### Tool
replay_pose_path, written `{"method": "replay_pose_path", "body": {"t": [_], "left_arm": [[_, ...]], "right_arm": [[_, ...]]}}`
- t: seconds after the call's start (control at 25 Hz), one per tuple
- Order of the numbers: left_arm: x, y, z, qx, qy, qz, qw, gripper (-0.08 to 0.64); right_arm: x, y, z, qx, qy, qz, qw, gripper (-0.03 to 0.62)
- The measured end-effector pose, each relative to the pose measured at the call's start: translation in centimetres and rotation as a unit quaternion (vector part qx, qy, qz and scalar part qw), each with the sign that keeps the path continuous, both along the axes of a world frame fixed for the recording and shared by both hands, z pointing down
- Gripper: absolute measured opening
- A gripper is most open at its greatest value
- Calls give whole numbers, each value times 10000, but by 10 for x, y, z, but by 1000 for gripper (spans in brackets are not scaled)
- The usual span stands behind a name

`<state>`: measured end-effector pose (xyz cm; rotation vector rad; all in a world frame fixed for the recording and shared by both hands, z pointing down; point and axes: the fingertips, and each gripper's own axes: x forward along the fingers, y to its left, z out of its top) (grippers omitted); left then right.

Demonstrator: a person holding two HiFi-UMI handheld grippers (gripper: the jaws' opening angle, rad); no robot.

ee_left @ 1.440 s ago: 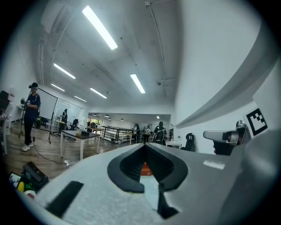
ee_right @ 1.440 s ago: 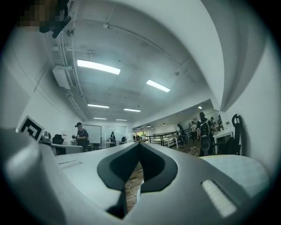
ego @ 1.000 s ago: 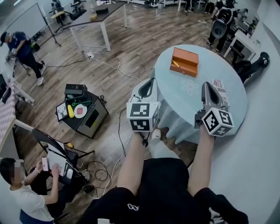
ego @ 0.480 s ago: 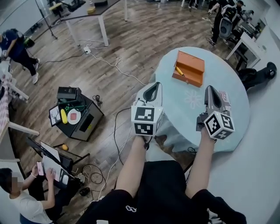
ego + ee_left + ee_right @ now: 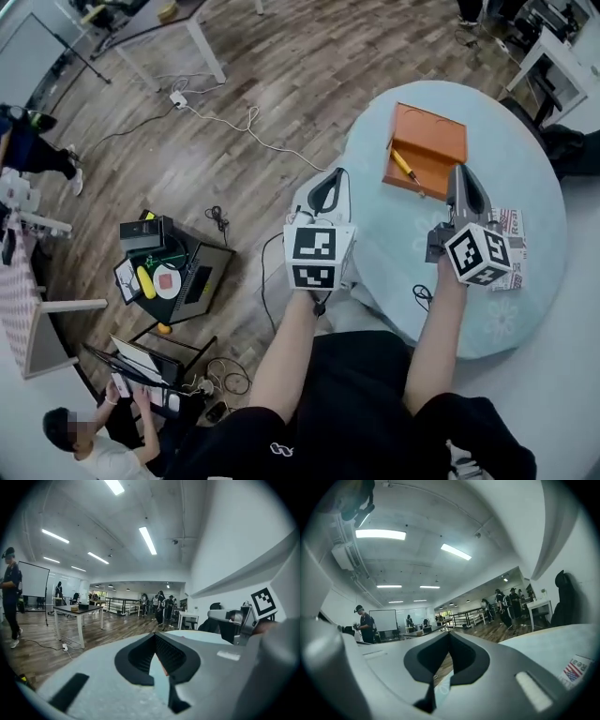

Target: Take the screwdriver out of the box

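Observation:
An open orange box [image 5: 437,137] lies on the round table with the pale blue cloth [image 5: 534,169]. A screwdriver [image 5: 405,165] with a yellow handle lies in it along its left side. My left gripper [image 5: 332,178] is shut and empty at the table's left edge, left of and a little short of the box. In the left gripper view its jaws [image 5: 154,634] meet over the cloth. My right gripper [image 5: 466,176] is shut and empty, just right of the box's near corner. Only the room shows beyond it in the right gripper view [image 5: 450,633].
A printed paper [image 5: 511,246] lies on the cloth beneath my right hand. On the wooden floor to the left stand a black cart [image 5: 169,272] and loose cables [image 5: 225,122]. A person [image 5: 89,441] sits at the lower left. Several people stand far off.
Both grippers have moved forward and slightly down, closer to the table and the box. The box now lies right in front of the two grippers. Both jaws stayed shut.

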<state>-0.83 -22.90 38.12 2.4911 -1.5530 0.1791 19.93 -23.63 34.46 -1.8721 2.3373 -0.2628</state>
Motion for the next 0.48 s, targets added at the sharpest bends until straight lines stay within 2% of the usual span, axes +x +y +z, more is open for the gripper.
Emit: {"method": "replay_pose_path", "body": {"t": [0.28,0.48], "left_arm": [[14,-55,32,-367,-79,228,9990,3],[27,-91,68,-702,155,457,9964,3]], "right_arm": [[14,-53,28,-209,-91,127,9997,11],[10,-75,61,-614,315,102,9976,12]]}}
